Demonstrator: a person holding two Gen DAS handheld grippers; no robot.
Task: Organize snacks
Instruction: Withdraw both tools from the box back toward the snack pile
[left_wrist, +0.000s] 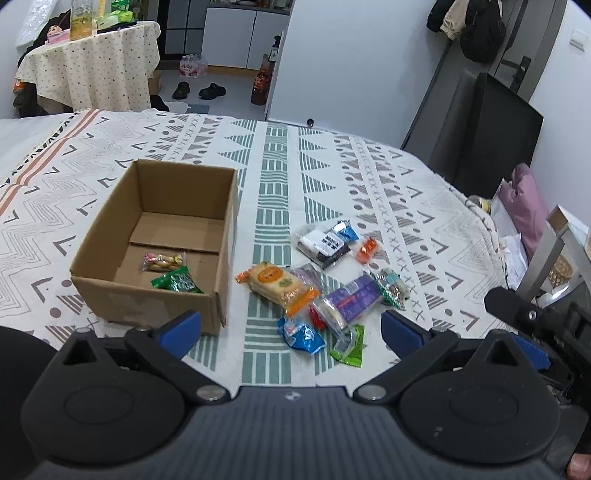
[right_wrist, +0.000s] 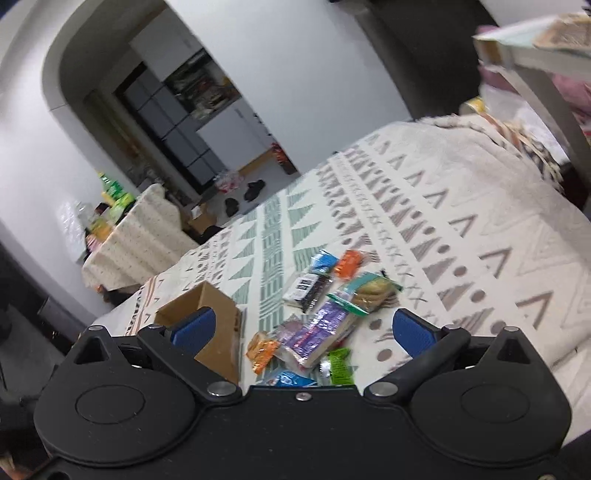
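We note a bed covered by a patterned spread (left_wrist: 280, 155) in cream, green and grey geometric bands. Beyond it, a pale grey floor (left_wrist: 236, 85) with two dark shoes (left_wrist: 201, 90) and a pack of bottles (left_wrist: 192, 68). At left, a small table under a dotted cloth (left_wrist: 92, 62). Walls white (left_wrist: 351, 55); white cabinets (left_wrist: 243, 35) behind. Dark clothing hangs at upper right (left_wrist: 476, 26); a black flat panel (left_wrist: 495, 136) leans there.

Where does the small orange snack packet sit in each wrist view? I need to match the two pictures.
Left wrist: small orange snack packet right of centre, at the pile's far right.
Right wrist: same packet at centre, at the pile's far end.
Shared landmark: the blue packet just left of it.
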